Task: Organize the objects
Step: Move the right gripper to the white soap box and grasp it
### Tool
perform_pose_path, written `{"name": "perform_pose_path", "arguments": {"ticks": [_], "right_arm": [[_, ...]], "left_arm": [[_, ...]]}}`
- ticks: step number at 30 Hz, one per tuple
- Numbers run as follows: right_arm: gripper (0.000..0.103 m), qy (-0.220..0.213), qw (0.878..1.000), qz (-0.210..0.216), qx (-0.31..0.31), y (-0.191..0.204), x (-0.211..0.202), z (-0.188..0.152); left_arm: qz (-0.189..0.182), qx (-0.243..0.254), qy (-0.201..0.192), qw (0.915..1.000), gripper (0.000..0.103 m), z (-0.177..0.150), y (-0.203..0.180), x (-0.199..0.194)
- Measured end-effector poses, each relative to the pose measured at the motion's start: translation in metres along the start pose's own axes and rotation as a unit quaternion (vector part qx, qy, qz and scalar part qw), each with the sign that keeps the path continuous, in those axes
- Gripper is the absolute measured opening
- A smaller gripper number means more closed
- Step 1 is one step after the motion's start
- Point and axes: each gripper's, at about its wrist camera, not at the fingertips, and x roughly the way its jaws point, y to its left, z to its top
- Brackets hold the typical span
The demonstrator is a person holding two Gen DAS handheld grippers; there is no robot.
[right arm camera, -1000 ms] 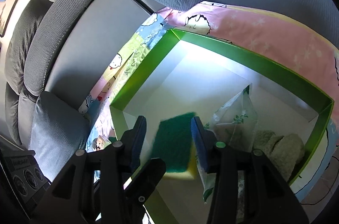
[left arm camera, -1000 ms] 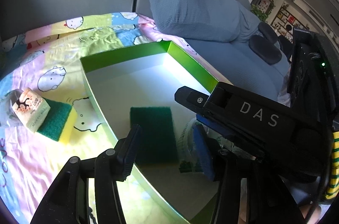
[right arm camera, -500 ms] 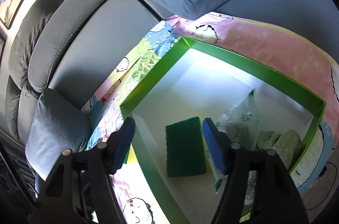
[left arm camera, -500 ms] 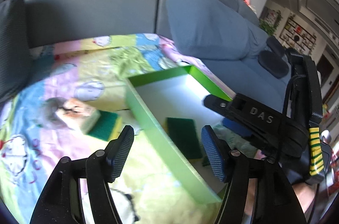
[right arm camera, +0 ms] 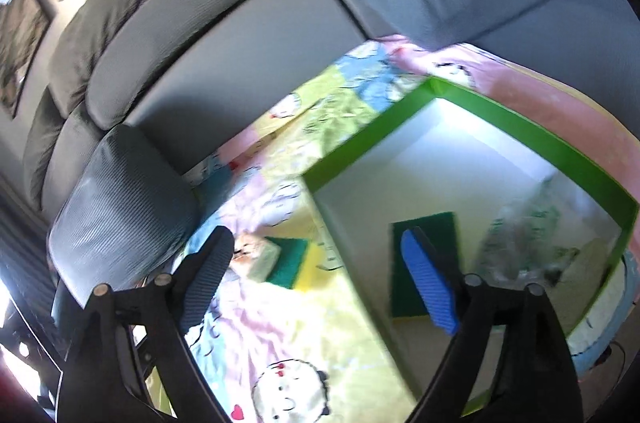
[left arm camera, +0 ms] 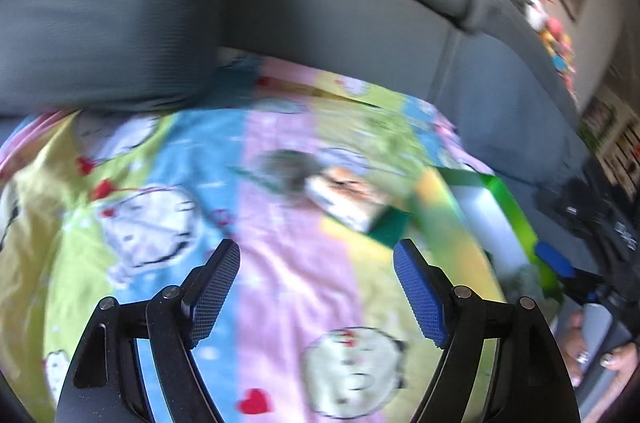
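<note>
Both hand-held grippers stood wide apart at the jaws and held nothing: the left hand-held gripper (left arm camera: 316,287) hung over the pastel cartoon-print blanket (left arm camera: 280,263), and the right hand-held gripper (right arm camera: 320,279) straddled the near wall of the shallow green-rimmed cardboard box with a white floor (right arm camera: 532,131).

Only the right wrist view looked down into the box. It showed a flat dark green scouring sponge with a yellow underside (right arm camera: 424,243) lying on the white floor near the left wall, partly behind the right gripper's blue fingertip (right arm camera: 428,287). Further right in the box lay a clear crinkled plastic packet with green print (right arm camera: 520,239), blurred, with something pale and fuzzy at the far right corner that I could not make out. Outside the box, on the blanket just beside its left wall, a second green-and-yellow sponge (right arm camera: 292,259) lay with a small cream printed packet (right arm camera: 256,251) resting partly on it, near the right gripper's left fingertip.

In the left wrist view, heavily smeared by motion, that packet (left arm camera: 344,195) and the green sponge (left arm camera: 390,227) under it lay ahead of the open jaws and slightly to the right, well apart from the fingertips; the box (left arm camera: 512,207) appeared only as a green edge at the right. This view alone caught the right gripper's black body (left arm camera: 600,223) and the person's fingers (left arm camera: 580,355) at the right edge.

Around everything, the grey fabric sofa (right arm camera: 240,35) and a grey ribbed cushion (left arm camera: 104,19) backed the blanket.
</note>
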Motion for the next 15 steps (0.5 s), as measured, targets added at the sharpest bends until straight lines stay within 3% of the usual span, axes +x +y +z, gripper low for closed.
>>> {"name": "perform_pose_path", "arguments": {"ticks": [4, 7, 12, 15], "right_arm": [[0.088, 0.013, 0.999, 0.039, -0.03, 0.027, 0.008, -0.005], [0.089, 0.038, 0.995, 0.071, -0.053, 0.051, 0.024, -0.004], [0.091, 0.073, 0.988, 0.046, -0.128, 0.097, 0.073, 0.005], [0.091, 0.117, 0.981, 0.024, -0.156, 0.114, 0.119, 0.007]], "left_arm": [[0.036, -0.066, 0.006, 0.9972, 0.08, 0.002, 0.043, 0.0], [0.039, -0.107, 0.009, 0.9935, 0.08, 0.001, 0.066, 0.001], [0.035, -0.125, 0.021, 0.9913, 0.08, 0.0, 0.076, 0.007], [0.04, -0.126, 0.033, 0.9907, 0.08, -0.001, 0.078, 0.013]]}}
